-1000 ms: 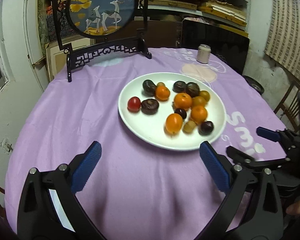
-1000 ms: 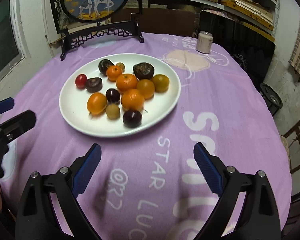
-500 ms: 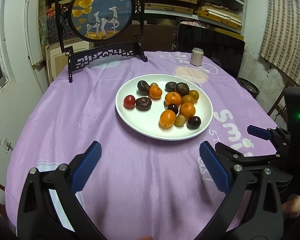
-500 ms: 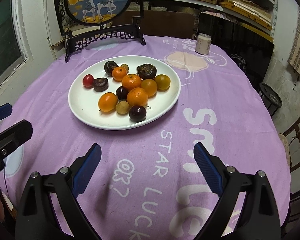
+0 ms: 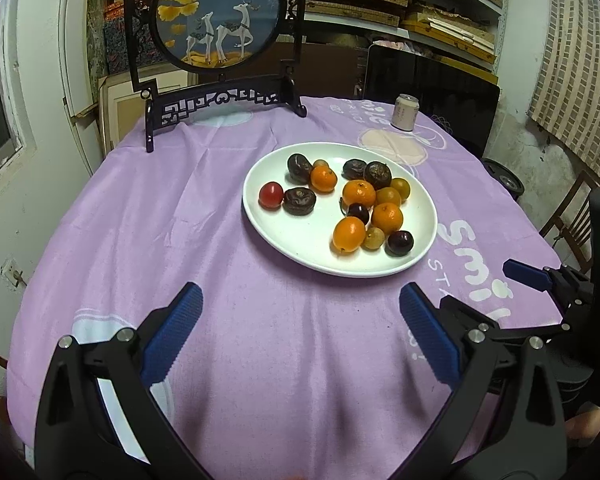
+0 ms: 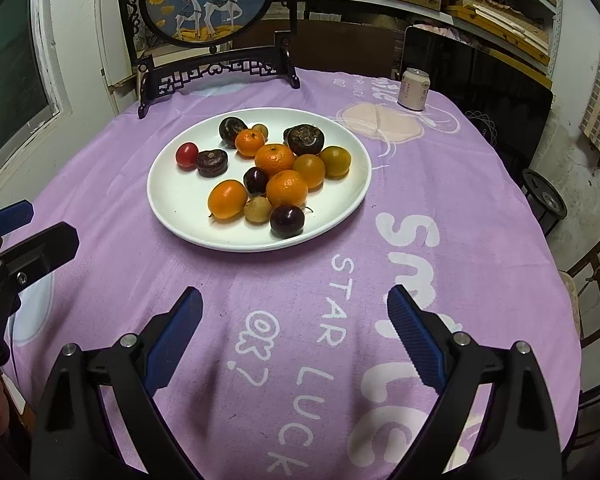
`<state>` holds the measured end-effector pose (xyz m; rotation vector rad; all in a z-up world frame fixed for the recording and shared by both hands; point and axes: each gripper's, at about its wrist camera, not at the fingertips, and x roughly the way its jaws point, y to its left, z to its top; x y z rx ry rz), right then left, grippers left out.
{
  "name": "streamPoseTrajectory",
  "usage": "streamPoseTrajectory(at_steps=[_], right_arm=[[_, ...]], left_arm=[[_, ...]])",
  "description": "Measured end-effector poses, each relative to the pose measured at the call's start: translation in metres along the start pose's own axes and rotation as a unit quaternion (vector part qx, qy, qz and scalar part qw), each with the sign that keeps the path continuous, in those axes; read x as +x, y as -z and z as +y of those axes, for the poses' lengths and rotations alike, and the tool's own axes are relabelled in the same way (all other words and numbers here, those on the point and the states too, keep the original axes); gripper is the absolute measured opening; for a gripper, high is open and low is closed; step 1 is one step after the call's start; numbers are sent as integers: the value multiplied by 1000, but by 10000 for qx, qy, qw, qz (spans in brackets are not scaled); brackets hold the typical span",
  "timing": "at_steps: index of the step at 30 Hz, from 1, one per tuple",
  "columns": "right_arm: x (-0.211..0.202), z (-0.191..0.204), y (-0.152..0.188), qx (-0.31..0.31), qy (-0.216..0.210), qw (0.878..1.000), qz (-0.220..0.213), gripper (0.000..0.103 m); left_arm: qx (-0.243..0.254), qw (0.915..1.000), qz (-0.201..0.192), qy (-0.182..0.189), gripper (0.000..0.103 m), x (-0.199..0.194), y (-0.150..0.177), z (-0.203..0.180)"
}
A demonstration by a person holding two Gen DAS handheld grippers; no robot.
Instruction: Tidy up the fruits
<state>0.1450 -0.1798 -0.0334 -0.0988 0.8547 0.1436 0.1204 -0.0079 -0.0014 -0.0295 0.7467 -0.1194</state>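
in the left wrist view, a round bench (image 5: 228, 216) draped in purple cloth is seen, the white plate (image 5: 300, 244) of fruits (image 5: 360, 204) centred on it, before shelves and a deer screen (image 5: 216, 12). the left gripper (image 5: 300, 340) is held released.

in the right wrist view, a can (image 6: 413, 89) stands beyond the plate (image 6: 180, 200); the right gripper (image 6: 294, 338) is spread, empty.
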Motion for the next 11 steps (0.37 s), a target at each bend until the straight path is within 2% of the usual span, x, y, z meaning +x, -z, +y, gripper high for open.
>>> streamPoseTrajectory(at_steps=[11], right_arm=[[2, 0, -1, -18, -30, 10000, 32, 94]], left_arm=[[25, 9998, 165, 68, 101, 7, -1, -1]])
